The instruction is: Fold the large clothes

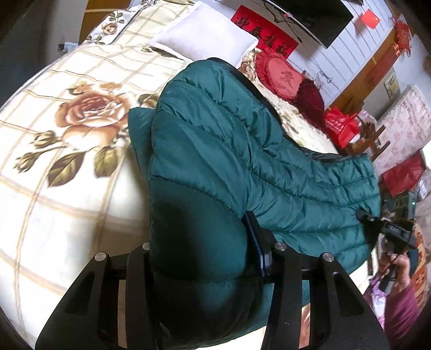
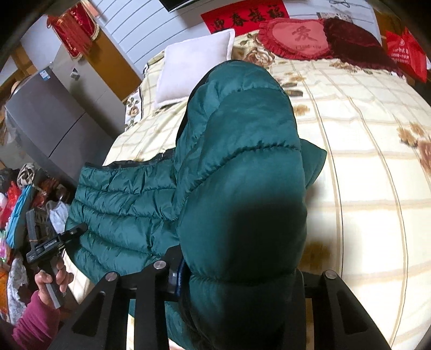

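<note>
Green quilted jacket [image 1: 242,150] lifted over a rose-patterned bedspread [image 1: 67,134], one padded edge clamped in the left gripper [image 1: 204,258], another in the right gripper [image 2: 237,269]. Red banner [image 2: 245,16] by the wall bears Chinese characters; heart-shaped red cushion [image 2: 296,37] carries one character.

Bright daylight floods both views, washing the bedspread [image 1: 67,204] nearly white in patches. A dark, soft-edged shadow sits on the green jacket [image 2: 242,215] close to each lens. Heavy fisheye bending curves the edges, black vignette fills the corners, and the near fabric looks soft.
</note>
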{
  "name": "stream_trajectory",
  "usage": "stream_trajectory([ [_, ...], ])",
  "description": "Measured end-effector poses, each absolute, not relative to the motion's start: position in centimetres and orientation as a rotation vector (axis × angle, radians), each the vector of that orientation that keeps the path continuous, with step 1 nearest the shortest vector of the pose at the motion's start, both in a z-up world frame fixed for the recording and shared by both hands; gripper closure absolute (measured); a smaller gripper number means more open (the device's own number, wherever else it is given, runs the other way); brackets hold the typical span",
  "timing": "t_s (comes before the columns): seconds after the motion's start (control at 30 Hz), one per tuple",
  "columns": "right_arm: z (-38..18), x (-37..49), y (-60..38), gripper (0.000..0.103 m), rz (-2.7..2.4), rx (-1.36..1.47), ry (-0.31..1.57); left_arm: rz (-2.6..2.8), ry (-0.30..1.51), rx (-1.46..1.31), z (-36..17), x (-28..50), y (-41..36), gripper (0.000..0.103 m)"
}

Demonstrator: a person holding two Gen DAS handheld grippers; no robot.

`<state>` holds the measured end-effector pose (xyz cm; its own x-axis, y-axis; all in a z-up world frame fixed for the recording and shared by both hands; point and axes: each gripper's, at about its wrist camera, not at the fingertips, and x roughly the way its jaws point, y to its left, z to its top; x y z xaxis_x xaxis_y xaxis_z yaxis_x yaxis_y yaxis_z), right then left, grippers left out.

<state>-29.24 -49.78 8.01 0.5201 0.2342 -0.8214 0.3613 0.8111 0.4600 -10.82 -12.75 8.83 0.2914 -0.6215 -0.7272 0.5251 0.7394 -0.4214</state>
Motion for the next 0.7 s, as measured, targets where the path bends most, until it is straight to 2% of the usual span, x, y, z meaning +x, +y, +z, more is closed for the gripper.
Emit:
stream_trajectory([
  [0.1, 7.3, -30.2, -49.0, 0.064, -0.140, 0.630, 1.069, -0.744, 1.050, -0.106, 7.8, -11.4, -12.2, 0.056],
  [0.13, 7.0, -30.2, -48.9, 0.054, -0.168, 0.618, 1.076, -0.733, 1.058, -0.113, 7.6, -11.4, -12.1, 0.054],
  [0.2, 6.1, -30.1, -48.7, 0.043, -0.227, 0.575, 1.106, -0.696, 1.064, -0.119, 7.1, -11.5, -11.9, 0.044],
  [0.3, 5.2, -30.0, -48.4, 0.037, -0.265, 0.563, 1.122, -0.668, 1.057, -0.105, 7.2, -12.2, -11.8, 0.040],
  [0.7, 8.9, -34.0, -47.7, 0.029, -0.383, 0.536, 1.065, -0.544, 0.906, 0.004, 10.4, -18.0, -10.2, 0.040],
])
